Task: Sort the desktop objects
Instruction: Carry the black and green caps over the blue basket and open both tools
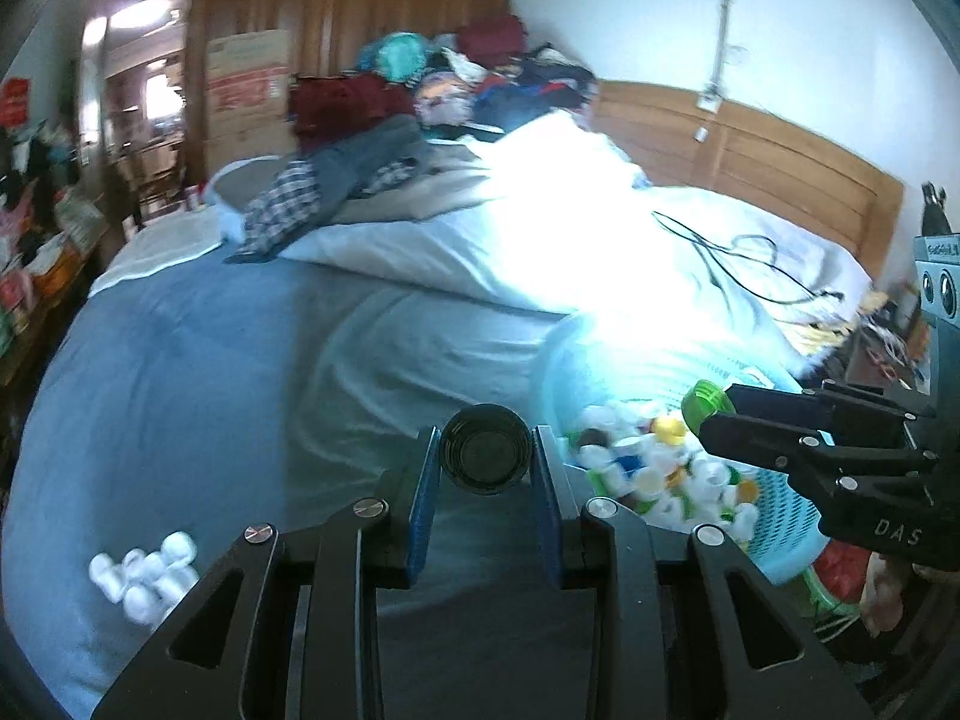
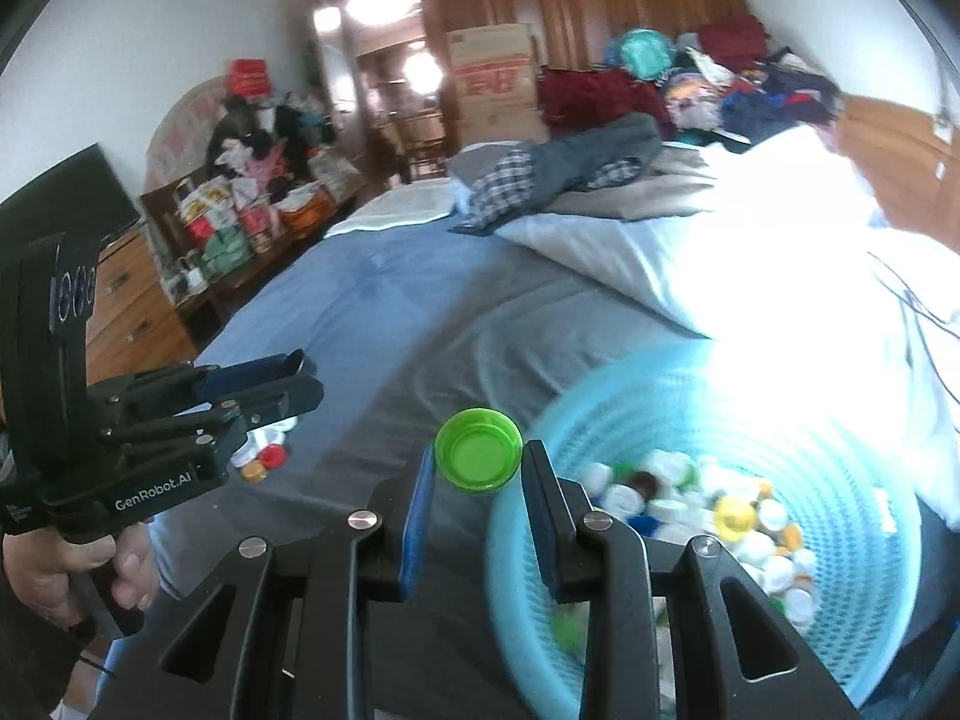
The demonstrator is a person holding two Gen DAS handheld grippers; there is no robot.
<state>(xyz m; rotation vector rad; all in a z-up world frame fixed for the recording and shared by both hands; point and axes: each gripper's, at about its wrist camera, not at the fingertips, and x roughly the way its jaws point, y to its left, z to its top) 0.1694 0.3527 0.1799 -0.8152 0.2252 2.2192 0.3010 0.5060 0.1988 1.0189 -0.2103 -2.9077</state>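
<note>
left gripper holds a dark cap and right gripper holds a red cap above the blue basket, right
Not quite. The right gripper holds a green cap, not a red one, as the right wrist view shows. The left gripper does hold a dark cap, by the blue basket.

Grippers: two, the left gripper (image 1: 486, 450) and the right gripper (image 2: 478, 456)
Black caps: one black bottle cap (image 1: 486, 449), held
Green caps: one green bottle cap (image 2: 478, 450), held
Baskets: one light blue basket (image 2: 852, 480), near the bed's (image 2: 384, 312) close edge
Caps in the basket: too many to count; mostly white, one yellow cap (image 2: 735, 516)
White caps: a small pile of white caps (image 1: 144, 576) on the bed; about six, blurry
Cardboard boxes: one cardboard box (image 2: 493, 78)
</note>
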